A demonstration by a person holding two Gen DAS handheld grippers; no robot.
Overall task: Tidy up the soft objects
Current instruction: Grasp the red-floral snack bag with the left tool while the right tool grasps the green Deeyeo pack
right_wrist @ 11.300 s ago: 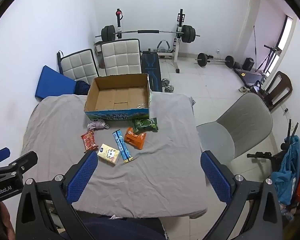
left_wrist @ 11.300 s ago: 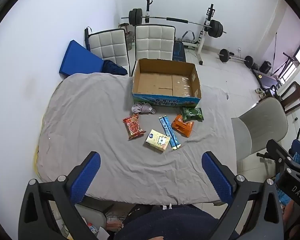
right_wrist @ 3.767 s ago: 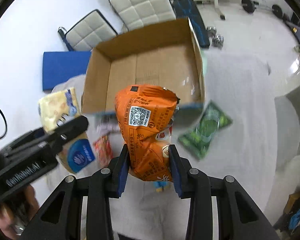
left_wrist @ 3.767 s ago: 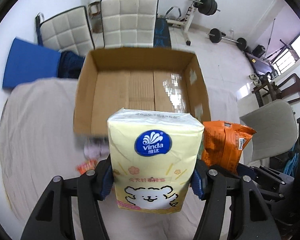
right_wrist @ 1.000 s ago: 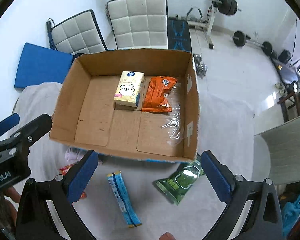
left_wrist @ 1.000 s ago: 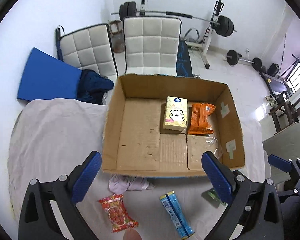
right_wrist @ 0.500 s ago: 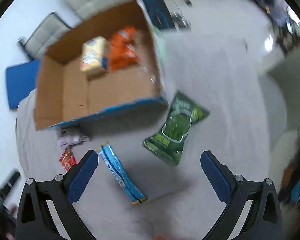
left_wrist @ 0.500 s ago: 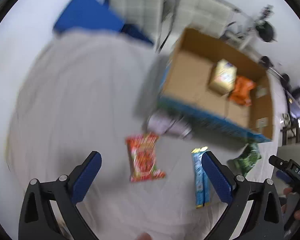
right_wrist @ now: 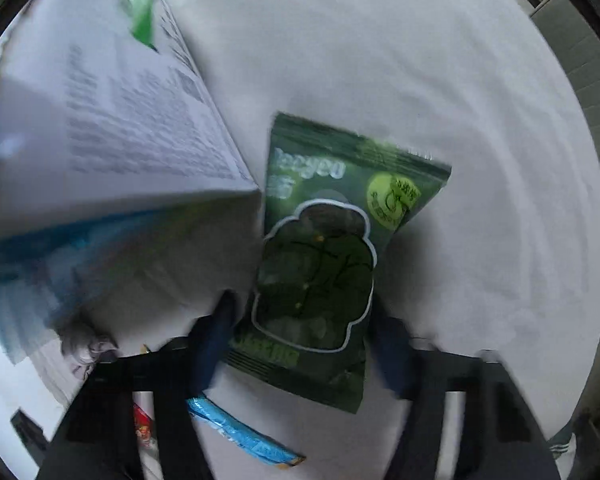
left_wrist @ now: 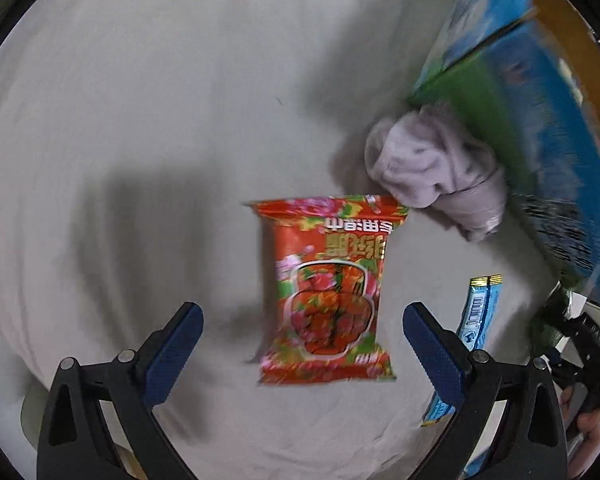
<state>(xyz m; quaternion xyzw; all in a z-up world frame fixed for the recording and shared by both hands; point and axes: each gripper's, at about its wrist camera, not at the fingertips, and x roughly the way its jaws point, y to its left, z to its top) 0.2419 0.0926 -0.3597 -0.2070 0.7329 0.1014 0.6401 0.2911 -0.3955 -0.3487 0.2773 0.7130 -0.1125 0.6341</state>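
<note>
Red packet (left_wrist: 326,292) lies flat on the grey cloth (left_wrist: 140,120) of the counter, between the spread blue pads of my left gripper (left_wrist: 302,344), untouched. Green packet (right_wrist: 324,264) lies beside the corner of the box (right_wrist: 112,136); my right gripper (right_wrist: 300,340) straddles its lower half, jaws just closing, blur hiding whether the pads touch. Grey rag (left_wrist: 436,172) rests against the box wall. Blue packet (left_wrist: 472,320) lies right of the red one.
</note>
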